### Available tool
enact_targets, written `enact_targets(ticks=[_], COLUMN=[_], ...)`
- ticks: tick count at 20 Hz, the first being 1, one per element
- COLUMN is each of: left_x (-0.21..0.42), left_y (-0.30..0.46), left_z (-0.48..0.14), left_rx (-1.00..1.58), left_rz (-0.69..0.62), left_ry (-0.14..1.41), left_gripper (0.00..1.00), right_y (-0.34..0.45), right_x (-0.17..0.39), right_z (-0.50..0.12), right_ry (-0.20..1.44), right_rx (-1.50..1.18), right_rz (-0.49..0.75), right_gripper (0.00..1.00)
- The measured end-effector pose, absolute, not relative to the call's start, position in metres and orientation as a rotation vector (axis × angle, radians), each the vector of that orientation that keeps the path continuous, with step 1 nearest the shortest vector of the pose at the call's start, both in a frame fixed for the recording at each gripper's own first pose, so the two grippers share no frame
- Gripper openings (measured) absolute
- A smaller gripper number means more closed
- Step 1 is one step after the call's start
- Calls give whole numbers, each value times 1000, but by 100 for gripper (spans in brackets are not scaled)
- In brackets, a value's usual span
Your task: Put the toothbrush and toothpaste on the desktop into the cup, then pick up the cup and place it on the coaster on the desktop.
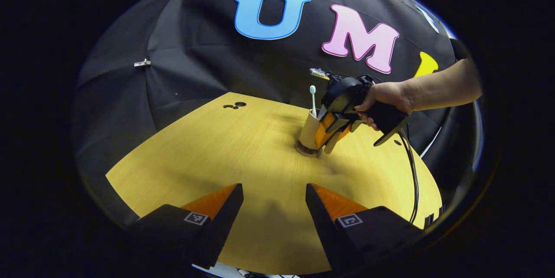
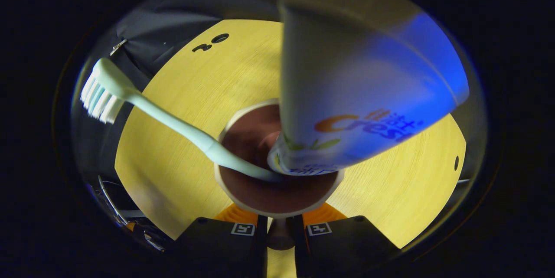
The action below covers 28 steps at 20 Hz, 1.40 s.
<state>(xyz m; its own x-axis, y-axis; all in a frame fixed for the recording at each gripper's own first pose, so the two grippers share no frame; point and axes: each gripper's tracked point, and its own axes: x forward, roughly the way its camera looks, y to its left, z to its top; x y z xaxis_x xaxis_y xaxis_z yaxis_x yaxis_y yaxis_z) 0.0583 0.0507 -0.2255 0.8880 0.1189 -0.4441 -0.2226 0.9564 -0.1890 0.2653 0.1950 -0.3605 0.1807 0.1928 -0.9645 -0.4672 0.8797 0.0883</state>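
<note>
Cup (image 1: 308, 130) on coaster (image 1: 307, 149), toothbrush (image 2: 173, 124) and toothpaste (image 2: 347, 78) inside. My right gripper (image 2: 279, 225) pinches its rim; my left gripper (image 1: 274, 202) hangs released.

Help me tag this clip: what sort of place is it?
Probably a staged recording booth, not a bathroom: a bare wooden desktop against a black cloth wall, with a cup of toothbrush and toothpaste.

Matt wood-grain desktop (image 1: 243, 148); glossy plastic toothpaste (image 2: 347, 96).

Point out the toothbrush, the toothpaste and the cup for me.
toothbrush (image 2: 173, 124), right gripper view, mid-handle.
toothpaste (image 2: 347, 96), right gripper view, tube body.
cup (image 1: 308, 130), left gripper view, outer wall.
</note>
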Motion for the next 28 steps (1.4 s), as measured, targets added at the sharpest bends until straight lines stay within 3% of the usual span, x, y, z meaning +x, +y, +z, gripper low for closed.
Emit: enact_targets(ticks=[10, 11, 12, 14, 16, 18, 20, 28], left_x=[29, 26, 25, 22, 19, 18, 17, 23], left_y=[59, 59, 59, 56, 55, 53, 50, 30], left_z=[-238, -239, -240, -238, -236, -232, -225, -180], left_rx=[-248, -246, -244, -240, -237, -232, -228, -215], left_rz=[232, 235, 237, 237, 233, 229, 222, 157], left_ry=[493, 498, 502, 503, 499, 496, 487, 420], left_gripper=[92, 92, 92, 92, 92, 92, 92, 92], right_y=[189, 188, 190, 192, 195, 194, 192, 159], right_x=[256, 257, 255, 253, 254, 253, 252, 235], right_z=[-370, -367, -365, -361, -354, -343, -332, -244], right_ry=[1326, 1319, 1322, 1326, 1293, 1274, 1251, 1030], right_rx=[-317, -316, -306, -287, -297, -290, -262, -126], right_rz=[472, 467, 460, 464, 481, 486, 472, 407], right_gripper=[30, 24, 32, 35, 48, 84, 100, 99])
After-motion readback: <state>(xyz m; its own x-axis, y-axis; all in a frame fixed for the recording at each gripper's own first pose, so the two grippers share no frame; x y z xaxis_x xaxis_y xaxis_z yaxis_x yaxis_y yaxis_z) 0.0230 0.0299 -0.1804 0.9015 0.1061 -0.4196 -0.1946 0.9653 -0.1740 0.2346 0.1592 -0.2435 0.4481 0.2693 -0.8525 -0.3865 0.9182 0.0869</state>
